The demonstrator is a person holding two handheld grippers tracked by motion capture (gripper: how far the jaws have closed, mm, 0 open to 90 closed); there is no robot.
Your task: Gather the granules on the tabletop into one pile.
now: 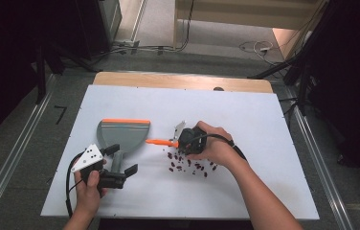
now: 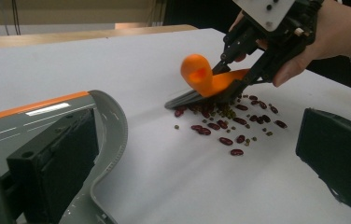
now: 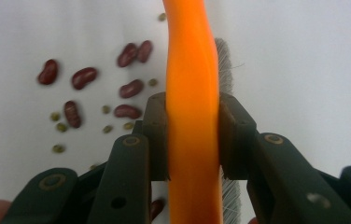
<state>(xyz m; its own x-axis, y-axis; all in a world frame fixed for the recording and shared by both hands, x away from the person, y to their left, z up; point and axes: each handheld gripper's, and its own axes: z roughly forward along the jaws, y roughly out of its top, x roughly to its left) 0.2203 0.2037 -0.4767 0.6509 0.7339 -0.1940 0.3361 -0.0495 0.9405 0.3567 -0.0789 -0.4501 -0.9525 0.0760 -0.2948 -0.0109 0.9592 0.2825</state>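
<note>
1. Sweeping needs a firm hold, so your right gripper (image 1: 180, 140) has its jaws squeezed tight on the orange brush handle (image 3: 192, 116).
2. The bristles (image 2: 197, 99) sit low on the white table (image 1: 264, 124), right by the red beans (image 2: 225, 126), so they can push them.
3. Your left gripper (image 1: 120, 175) has its jaws around the grey dustpan (image 1: 123, 134) handle. I cannot tell if they squeeze it.

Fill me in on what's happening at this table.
A person is sweeping up spilled beans on the white table. The right gripper has its jaws shut on an orange-handled brush, bristles down at the edge of the scattered beans. The left gripper is at the handle of a grey dustpan, which lies to the left of the beans, apart from them. No beans are in the pan.
</note>
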